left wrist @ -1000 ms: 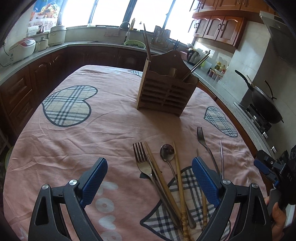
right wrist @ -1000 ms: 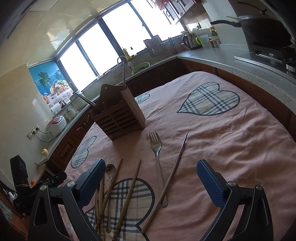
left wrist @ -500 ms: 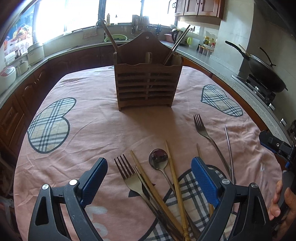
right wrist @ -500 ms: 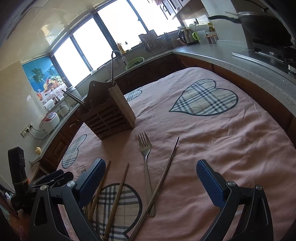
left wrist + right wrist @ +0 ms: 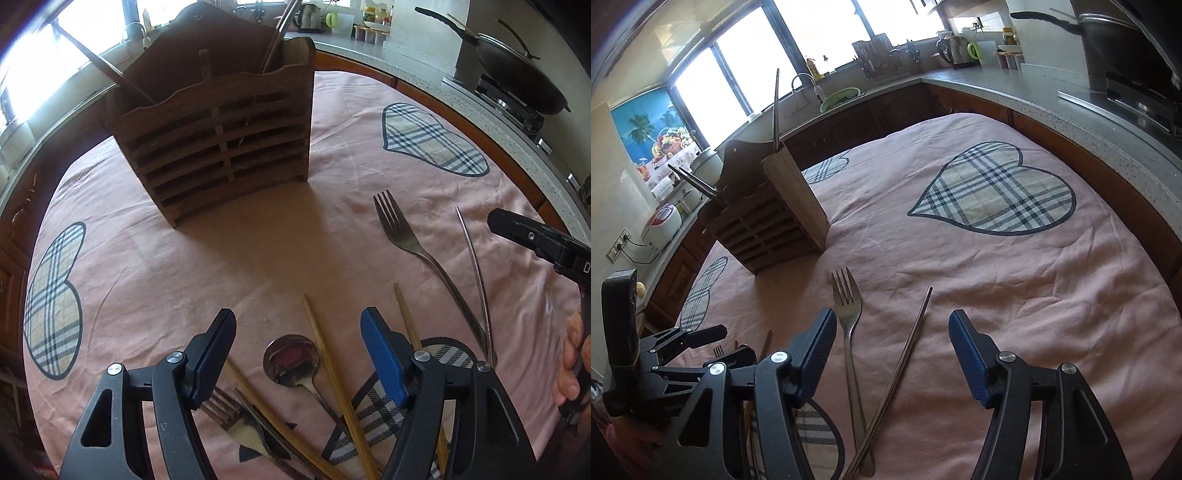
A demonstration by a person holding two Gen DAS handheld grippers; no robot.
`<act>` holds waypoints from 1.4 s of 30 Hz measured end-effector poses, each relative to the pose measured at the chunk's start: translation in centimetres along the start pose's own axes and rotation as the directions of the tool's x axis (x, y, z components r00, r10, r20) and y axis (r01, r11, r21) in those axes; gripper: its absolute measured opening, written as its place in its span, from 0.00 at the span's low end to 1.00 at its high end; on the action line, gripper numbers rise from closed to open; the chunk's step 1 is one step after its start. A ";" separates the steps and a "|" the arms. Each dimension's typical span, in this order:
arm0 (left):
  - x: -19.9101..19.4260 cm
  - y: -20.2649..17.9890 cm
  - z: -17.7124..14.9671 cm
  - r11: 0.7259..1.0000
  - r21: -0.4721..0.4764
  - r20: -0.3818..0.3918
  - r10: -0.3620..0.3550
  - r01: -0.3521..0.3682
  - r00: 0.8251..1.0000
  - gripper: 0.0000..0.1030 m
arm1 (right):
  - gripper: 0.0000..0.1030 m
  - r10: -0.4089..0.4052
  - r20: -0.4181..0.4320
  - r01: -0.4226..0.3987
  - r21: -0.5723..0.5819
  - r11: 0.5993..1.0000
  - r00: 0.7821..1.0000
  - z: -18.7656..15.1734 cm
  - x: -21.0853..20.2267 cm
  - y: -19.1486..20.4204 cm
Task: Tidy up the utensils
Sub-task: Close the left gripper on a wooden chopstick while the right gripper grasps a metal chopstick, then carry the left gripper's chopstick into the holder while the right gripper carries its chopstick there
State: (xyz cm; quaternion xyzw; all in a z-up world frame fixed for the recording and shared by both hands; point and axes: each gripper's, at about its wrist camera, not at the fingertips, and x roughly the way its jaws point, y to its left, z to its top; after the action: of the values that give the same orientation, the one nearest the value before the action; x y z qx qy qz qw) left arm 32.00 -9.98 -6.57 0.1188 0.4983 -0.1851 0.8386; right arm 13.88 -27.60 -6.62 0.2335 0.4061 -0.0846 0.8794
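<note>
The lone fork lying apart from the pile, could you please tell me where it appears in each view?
Left wrist view: the fork lies right of centre, tines up.
Right wrist view: it lies centre-left, beside a metal chopstick.
Shared landmark: the wooden utensil holder.

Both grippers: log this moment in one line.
left gripper: closing over spoon, empty | right gripper: closing over fork, empty

Pink tablecloth, printed with beige-and-navy plaid hearts. Dark brown slatted wooden utensil holder. Silver steel fork; silver round-bowled spoon, reddish reflection in bowl. Tan bamboo chopsticks. Black gripper frames, blue ribbed finger pads. Grey speckled countertop. Black wok.
</note>
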 end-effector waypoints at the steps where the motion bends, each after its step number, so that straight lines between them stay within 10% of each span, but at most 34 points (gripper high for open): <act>1: 0.5 0.0 0.3 1.000 0.005 -0.012 -0.002 0.002 1.000 0.62 | 0.58 -0.005 -0.010 0.005 -0.003 1.000 1.000 0.1 0.4 0.0; 7: 2.9 0.2 1.4 0.999 0.003 -0.087 -0.054 0.055 0.995 0.37 | 0.51 -0.019 -0.060 0.018 -0.022 1.000 0.998 0.7 2.7 0.4; 17: 5.2 -0.8 2.7 0.997 0.048 -0.127 -0.047 0.054 0.991 0.26 | 0.33 -0.098 -0.104 0.095 -0.036 0.995 0.990 1.1 5.6 -0.4; 20: 5.4 -1.3 2.7 0.996 0.056 -0.120 -0.056 0.064 0.991 0.06 | 0.21 -0.132 -0.098 0.126 -0.065 0.990 0.986 1.0 5.8 0.0; 42: -8.8 3.1 -2.0 0.967 -0.138 0.200 -0.184 0.214 0.962 0.02 | 0.04 0.064 0.053 -0.062 -0.038 0.997 0.997 2.5 -3.2 2.7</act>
State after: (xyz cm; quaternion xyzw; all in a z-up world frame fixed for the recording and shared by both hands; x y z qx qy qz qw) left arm 27.93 -4.74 0.29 -0.0166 0.4406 -0.2388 0.8652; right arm 14.40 -26.53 -1.85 0.2277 0.3761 -0.0559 0.8964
